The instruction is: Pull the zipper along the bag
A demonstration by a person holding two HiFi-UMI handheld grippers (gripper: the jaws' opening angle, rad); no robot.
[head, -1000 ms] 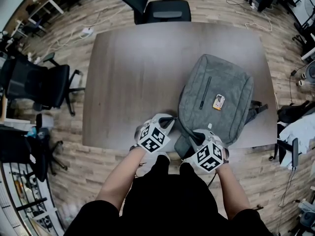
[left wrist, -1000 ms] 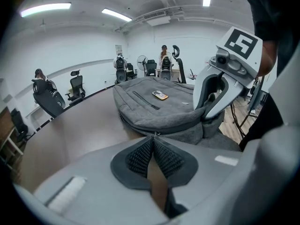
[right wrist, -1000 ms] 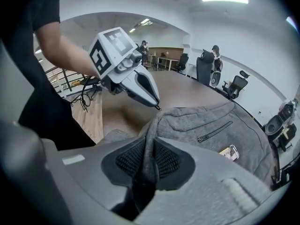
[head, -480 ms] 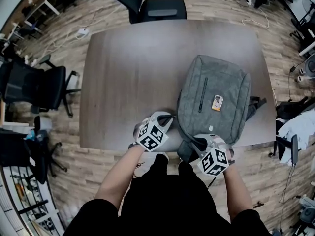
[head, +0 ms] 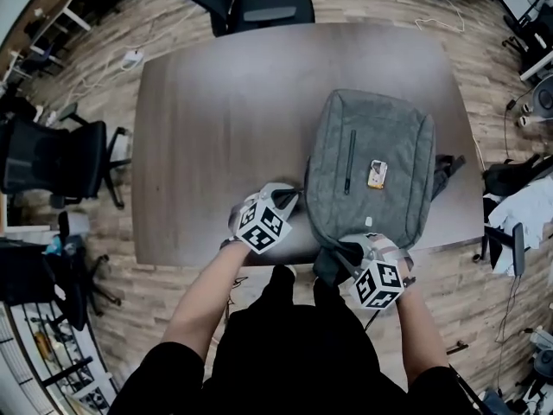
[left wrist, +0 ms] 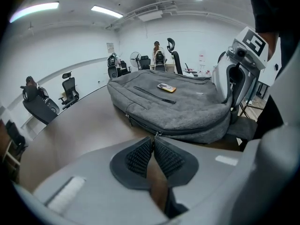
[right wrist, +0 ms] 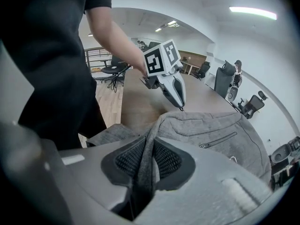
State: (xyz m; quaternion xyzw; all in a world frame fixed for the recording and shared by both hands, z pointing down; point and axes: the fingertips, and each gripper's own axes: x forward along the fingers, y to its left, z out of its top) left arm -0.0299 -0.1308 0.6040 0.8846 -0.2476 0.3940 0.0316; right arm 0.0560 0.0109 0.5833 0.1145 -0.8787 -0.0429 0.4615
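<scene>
Grey fabric bag (head: 371,162), a backpack lying flat with its front up on the right half of the brown worktop (head: 216,128), its lower end at the worktop's near edge and one corner hanging over it. A dark front-pocket zip (head: 348,161) runs lengthwise down the front panel, and a second zip line follows the side seam. Beside the pocket zip sits a small orange-and-white tag (head: 378,174); any print on it is too small to read. The left gripper (left wrist: 154,140) stands at the bag's near left edge, its jaws drawn to a narrow V whose tips appear to pinch the small metal zipper pull (left wrist: 156,135); these jaws have just been opening slightly. The right gripper (right wrist: 149,146) is clamped on a raised fold of the bag's grey fabric at the overhanging corner. Compared with a second earlier, the two grippers stand further apart along the bag's near edge.
</scene>
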